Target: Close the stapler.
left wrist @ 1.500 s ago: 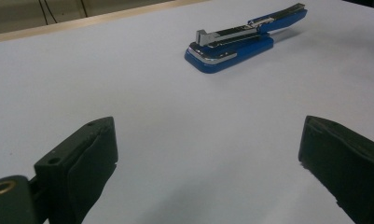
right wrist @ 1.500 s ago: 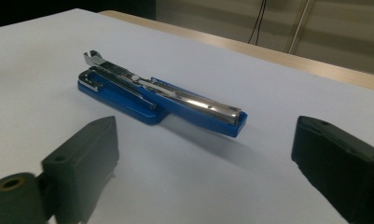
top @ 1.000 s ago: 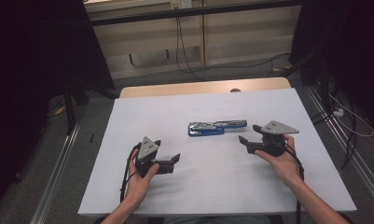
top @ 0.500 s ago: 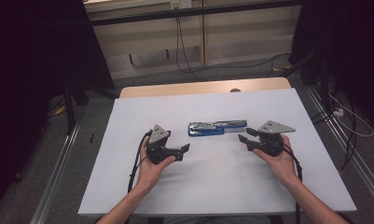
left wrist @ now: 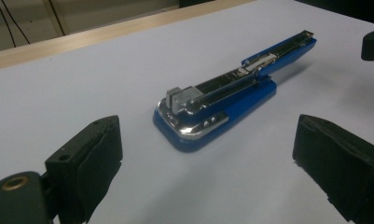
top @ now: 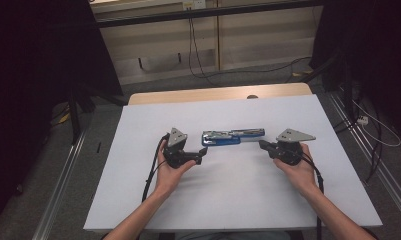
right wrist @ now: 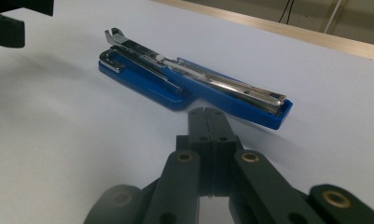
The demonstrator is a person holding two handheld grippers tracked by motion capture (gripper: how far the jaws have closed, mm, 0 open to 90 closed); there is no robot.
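A blue stapler (top: 231, 136) lies flat on the white table (top: 238, 200), near its middle, swung open so that its metal magazine (right wrist: 208, 77) faces up and extends past the blue base (left wrist: 212, 119). The left gripper (top: 200, 156) is held in the person's left hand (top: 170, 172), low over the table just left of the stapler and pointing toward it. In the left gripper view its two black jaws stand wide apart, with nothing between them; the stapler's base end lies ahead, in line with the gap. The right gripper (top: 264, 145) is held in the right hand (top: 300, 170), just right of the stapler's far end. In the right gripper view its jaws are pressed fully together, holding nothing, and their tips (right wrist: 207, 114) sit close to the stapler's blue arm without touching it. A wooden strip (top: 218, 94) borders the table's far edge.
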